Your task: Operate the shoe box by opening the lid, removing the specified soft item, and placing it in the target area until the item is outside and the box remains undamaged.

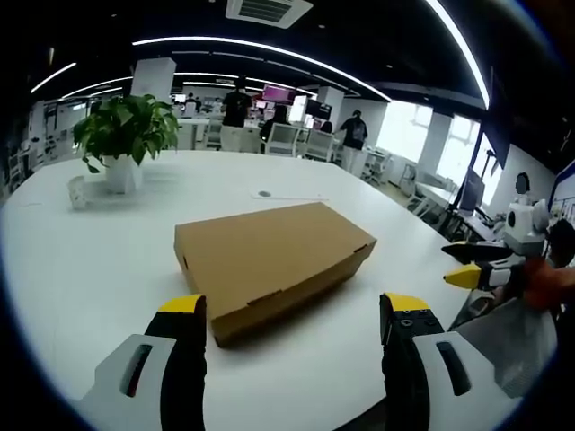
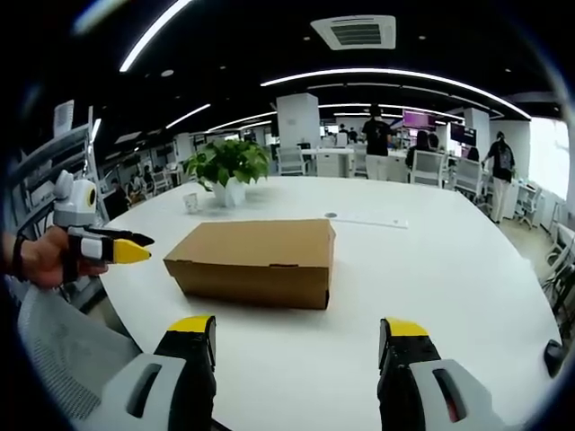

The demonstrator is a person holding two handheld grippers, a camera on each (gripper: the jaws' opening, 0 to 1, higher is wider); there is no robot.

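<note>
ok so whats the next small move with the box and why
Probably bring the left tongs forward to the front edge of the cardboard box. Its lid is closed, both tongs are open and short of it, and the right tongs hold nothing.

Brown cardboard shoe box (image 1: pixel 274 260); lid closed; flat on table

We see bright, even office light from curved ceiling strips (image 1: pixel 269 47); window (image 1: pixel 400 130) glare blown out; soft shadow under box (image 1: pixel 274 260); strong fisheye bending edges.
</note>
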